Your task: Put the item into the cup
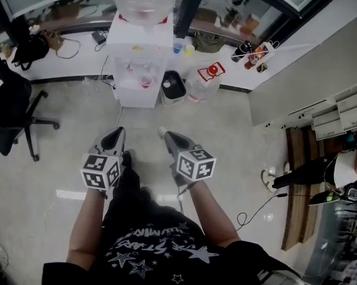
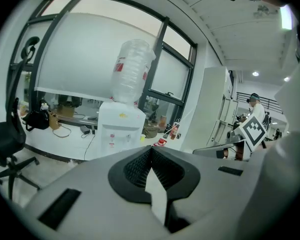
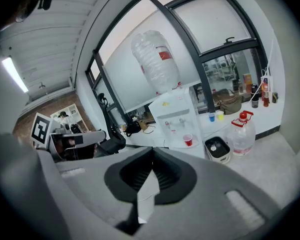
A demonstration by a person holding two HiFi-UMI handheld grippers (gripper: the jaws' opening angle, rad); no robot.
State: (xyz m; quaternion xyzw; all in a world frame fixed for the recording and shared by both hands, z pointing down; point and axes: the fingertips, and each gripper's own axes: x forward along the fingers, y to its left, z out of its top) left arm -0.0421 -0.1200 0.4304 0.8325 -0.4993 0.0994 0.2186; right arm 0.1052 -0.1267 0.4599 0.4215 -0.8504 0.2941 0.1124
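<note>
A: Where was the red cup point(image 1: 145, 81)?
B: It stood in the water dispenser point(image 1: 138, 52), across open floor point(image 1: 226, 123). The left tool point(image 1: 116, 134) and right tool point(image 1: 169, 136), jaws together, held nothing.

The clear plastic water bottle point(image 1: 145, 2) on the white dispenser point(image 1: 136, 52) is cut off by the top edge of the head view. At the left edge, the black office chair point(image 1: 9, 114) is only partly in frame. The small red cup point(image 1: 146, 81) in the dispenser's alcove is too small to show any contents. At upper right, the bottles point(image 1: 256, 55) on the white bench point(image 1: 231, 70) are too small to identify.
</note>
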